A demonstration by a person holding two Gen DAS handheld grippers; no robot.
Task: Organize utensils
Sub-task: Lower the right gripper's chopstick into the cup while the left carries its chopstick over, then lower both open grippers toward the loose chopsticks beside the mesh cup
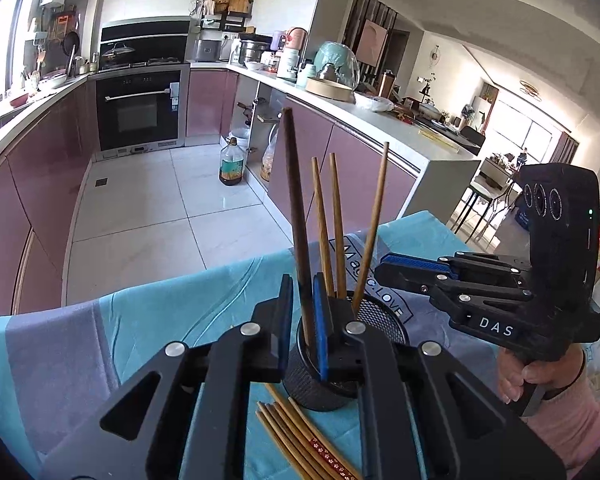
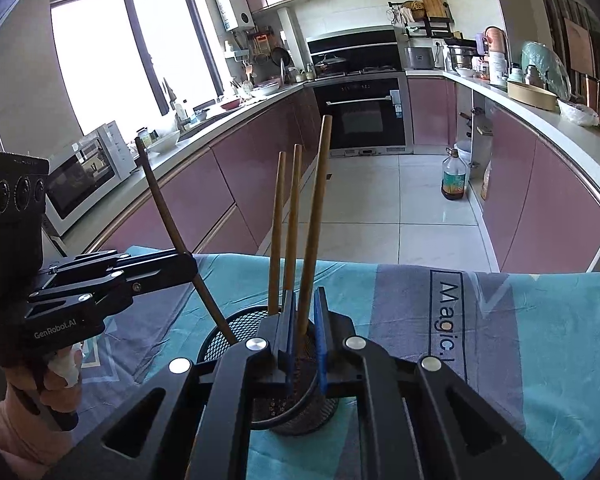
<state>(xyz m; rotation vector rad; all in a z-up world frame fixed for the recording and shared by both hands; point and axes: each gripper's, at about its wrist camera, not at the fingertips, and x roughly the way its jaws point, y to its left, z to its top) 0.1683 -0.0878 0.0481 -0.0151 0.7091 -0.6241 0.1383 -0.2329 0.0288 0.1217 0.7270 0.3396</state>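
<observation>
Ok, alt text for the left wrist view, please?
The left gripper holds a dark chopstick upright over a black mesh holder with three lighter chopsticks. More lie on the blue cloth; the right gripper hovers beside.

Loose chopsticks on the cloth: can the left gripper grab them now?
Probably not yet: the left gripper is shut on a dark chopstick over the mesh cup; the loose chopsticks lie below it.
</observation>
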